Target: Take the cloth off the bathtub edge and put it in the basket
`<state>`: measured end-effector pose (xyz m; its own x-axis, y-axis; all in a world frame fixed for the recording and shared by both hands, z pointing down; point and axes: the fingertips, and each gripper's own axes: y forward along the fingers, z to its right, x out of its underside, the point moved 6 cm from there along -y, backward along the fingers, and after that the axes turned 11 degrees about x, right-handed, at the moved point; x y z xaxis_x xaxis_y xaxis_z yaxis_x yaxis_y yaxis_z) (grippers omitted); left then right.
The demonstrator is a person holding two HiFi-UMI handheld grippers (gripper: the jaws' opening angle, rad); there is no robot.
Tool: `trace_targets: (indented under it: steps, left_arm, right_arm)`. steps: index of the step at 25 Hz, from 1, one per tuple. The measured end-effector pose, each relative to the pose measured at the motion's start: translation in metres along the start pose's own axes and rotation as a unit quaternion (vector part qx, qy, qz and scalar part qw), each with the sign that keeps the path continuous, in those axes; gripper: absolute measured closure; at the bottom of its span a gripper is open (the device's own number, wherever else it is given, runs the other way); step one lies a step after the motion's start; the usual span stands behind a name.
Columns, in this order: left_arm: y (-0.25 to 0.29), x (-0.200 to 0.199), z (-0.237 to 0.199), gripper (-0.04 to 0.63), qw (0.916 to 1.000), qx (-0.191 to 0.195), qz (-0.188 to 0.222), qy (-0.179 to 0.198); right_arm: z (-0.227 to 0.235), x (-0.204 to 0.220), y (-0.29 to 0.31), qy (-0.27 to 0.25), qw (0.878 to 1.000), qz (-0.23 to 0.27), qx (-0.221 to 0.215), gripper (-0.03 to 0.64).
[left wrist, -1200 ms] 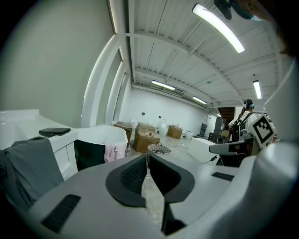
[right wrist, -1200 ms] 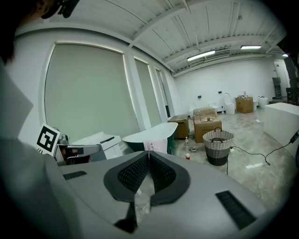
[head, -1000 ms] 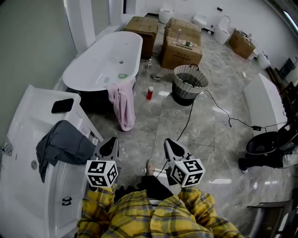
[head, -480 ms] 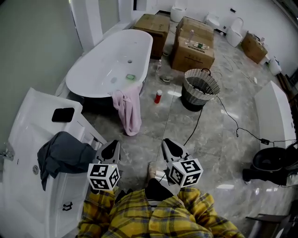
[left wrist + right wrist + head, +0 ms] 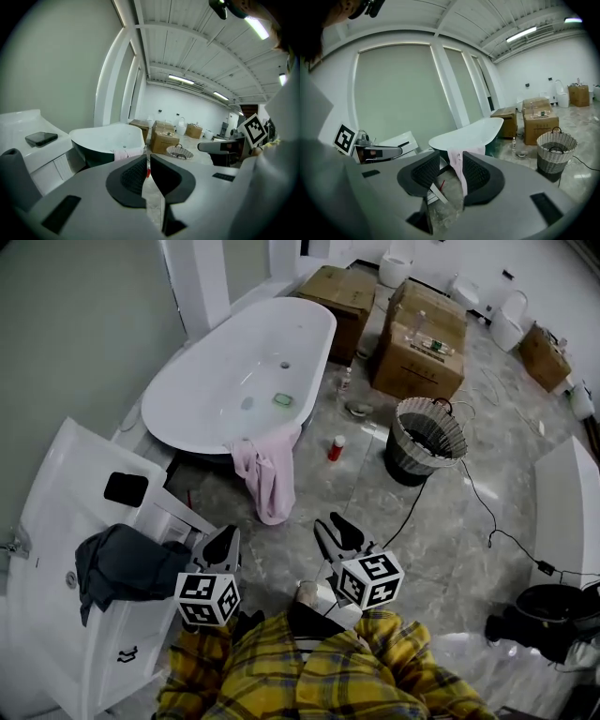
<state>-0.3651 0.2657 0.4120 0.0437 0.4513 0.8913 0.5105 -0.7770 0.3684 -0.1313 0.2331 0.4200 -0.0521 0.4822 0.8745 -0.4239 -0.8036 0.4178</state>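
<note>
A pink cloth (image 5: 267,470) hangs over the near rim of the white bathtub (image 5: 202,423); it also shows in the right gripper view (image 5: 457,161) and the left gripper view (image 5: 123,153). The woven basket (image 5: 427,437) stands on the floor to the tub's right. Both grippers are held close to my body, well short of the cloth. My left gripper (image 5: 223,538) is shut and empty. My right gripper (image 5: 334,523) has its jaws opening, with nothing between them; the cloth only shows far off through the gap (image 5: 451,158).
A white unit at the left carries a grey garment (image 5: 127,559) and a black phone (image 5: 127,488). A red can (image 5: 336,448) stands between tub and basket. Cardboard boxes (image 5: 417,343) sit behind the basket. A black cable (image 5: 478,512) trails across the grey floor.
The right gripper's jaws have parted. The view has shifted, so tub, cloth and basket sit further right and lower in the frame. The left gripper stays shut.
</note>
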Motion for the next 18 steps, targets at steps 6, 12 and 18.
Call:
trace_targets:
  steps: [6,12,18]
  left_arm:
    - [0.022,-0.007,-0.010,0.561,0.9991,-0.042,0.001,-0.011]
    - [0.030,-0.003,-0.025,0.561,0.9970,-0.073,-0.009,-0.025]
    - [0.043,-0.001,-0.050,0.561,0.9954,-0.088,-0.014,-0.035]
  right_arm:
    - [0.022,-0.007,0.052,-0.018,0.998,-0.023,-0.048,0.460]
    - [0.030,0.001,0.101,-0.024,0.996,-0.050,-0.077,0.451]
    - [0.025,0.010,0.148,-0.032,0.993,-0.068,-0.091,0.442]
